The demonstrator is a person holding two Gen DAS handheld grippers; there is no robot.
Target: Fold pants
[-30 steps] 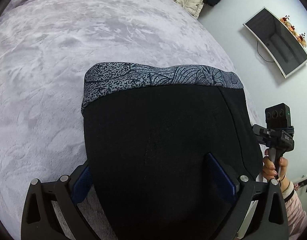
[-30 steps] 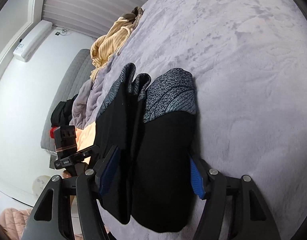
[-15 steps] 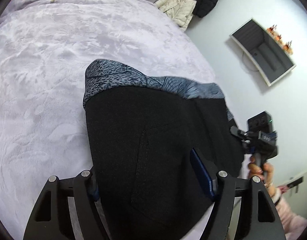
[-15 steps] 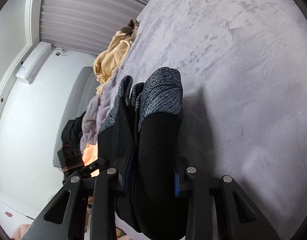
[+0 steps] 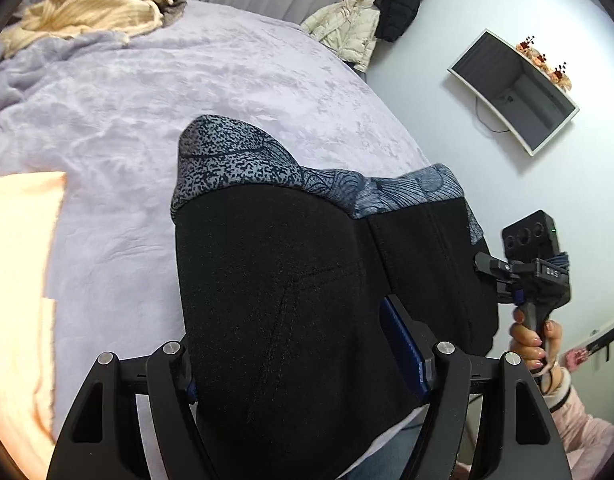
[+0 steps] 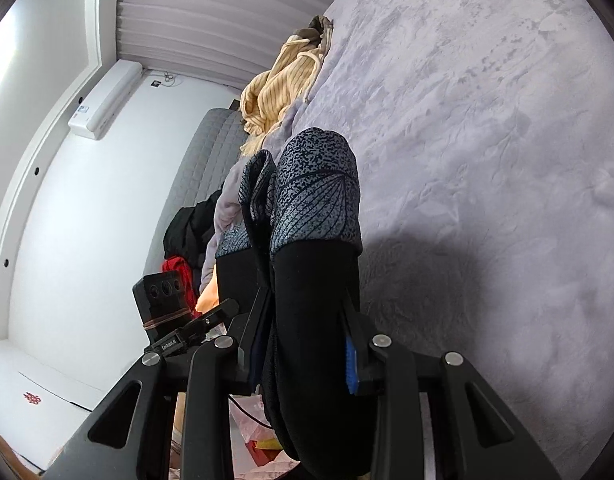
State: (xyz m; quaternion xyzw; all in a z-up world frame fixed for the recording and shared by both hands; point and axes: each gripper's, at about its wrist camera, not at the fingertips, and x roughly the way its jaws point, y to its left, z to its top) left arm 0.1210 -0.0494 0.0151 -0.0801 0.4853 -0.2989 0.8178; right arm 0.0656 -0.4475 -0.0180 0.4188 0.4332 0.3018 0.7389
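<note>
Hanging between the two tongs, the pants [image 5: 291,280] were held clear above the lavender bed [image 5: 147,120], patterned waistband [image 5: 243,160] pointing to 12 o'clock. The left tongs [image 5: 307,364] pinched one thick fold of black cloth; the right tongs [image 6: 303,356], nearly closed, clamped the other edge, probably so the cloth could drape without dragging. A yellow garment [image 6: 283,88] lay at 11 o'clock, well apart.

Pants [image 5: 291,280] [image 6: 315,280] — black fabric with a grey-blue patterned waistband. Held up above the bed, bunched into hanging folds — waistband end farthest from both cameras.
</note>
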